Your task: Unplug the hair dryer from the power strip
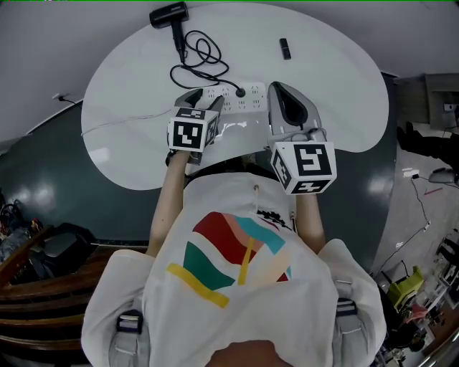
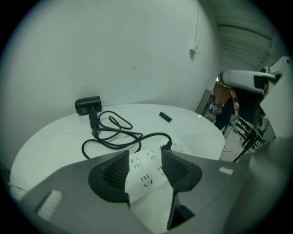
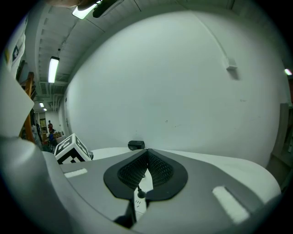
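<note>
Left hand-held gripper (image 2: 145,157), jaws released wide, over the power strip (image 1: 240,97) on the bench (image 1: 323,86); right hand-held gripper (image 3: 147,153) clenched, empty.

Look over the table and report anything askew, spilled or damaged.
Nothing stands out. The hair dryer lies near the far edge of the table, its cord running in loose loops to the plug in the power strip. A small black object lies alone farther right. No spill or damage shows.

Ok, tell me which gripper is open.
The left gripper: its jaws stand apart, with the power strip showing between them. The right gripper has its jaws together.
</note>
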{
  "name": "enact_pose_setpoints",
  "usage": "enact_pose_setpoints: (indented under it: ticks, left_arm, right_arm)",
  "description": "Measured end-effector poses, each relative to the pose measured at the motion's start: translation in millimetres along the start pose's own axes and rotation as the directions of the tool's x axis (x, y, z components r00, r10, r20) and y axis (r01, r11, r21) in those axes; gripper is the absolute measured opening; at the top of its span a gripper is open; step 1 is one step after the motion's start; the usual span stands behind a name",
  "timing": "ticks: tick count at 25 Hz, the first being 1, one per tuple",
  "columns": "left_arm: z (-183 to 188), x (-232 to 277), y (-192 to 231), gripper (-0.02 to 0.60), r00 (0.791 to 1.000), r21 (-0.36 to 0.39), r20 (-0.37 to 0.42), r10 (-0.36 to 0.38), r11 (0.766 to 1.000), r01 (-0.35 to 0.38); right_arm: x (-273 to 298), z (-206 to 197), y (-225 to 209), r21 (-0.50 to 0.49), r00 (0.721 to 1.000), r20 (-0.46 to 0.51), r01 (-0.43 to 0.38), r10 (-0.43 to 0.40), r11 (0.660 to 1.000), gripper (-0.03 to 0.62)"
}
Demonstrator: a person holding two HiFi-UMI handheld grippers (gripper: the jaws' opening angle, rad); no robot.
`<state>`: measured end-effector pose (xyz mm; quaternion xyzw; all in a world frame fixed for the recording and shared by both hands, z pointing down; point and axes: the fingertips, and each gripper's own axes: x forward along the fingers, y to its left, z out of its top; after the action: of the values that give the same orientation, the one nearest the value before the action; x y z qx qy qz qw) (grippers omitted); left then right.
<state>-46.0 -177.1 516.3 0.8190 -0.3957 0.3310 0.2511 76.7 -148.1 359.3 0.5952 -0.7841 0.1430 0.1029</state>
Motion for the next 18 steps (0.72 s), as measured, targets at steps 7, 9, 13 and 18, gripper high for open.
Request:
enact_pose_setpoints:
  ticks: [7, 9, 13, 18]
  left_arm:
    - [-28, 27, 4, 0.196, 0.987, 0.042, -0.157, -0.012, 0.999, 0.019]
    - [-32, 31, 5, 0.196, 0.983, 0.051, -0.184, -0.012, 0.998, 0.022]
    - [-33, 35, 13, 0.119, 0.983, 0.08, -0.18, 0.023, 0.997, -0.008]
    - [-35, 34, 11, 0.147, 0.98, 0.112, -0.194, 0.042, 0.994, -0.02]
  right_arm:
    - [-3, -18, -5, 0.007, 0.998, -0.049, 0.036, -0.035, 0.999, 0.012]
    - [-4, -22, -7, 0.009, 0.997, -0.061, 0.044, -0.044, 0.999, 0.012]
    - [-4, -28, -11, 0.013, 0.995, -0.079, 0.055, -0.054, 0.998, 0.012]
    - [2, -32, -9, 0.003, 0.995, -0.089, 0.044, -0.044, 0.999, 0.012]
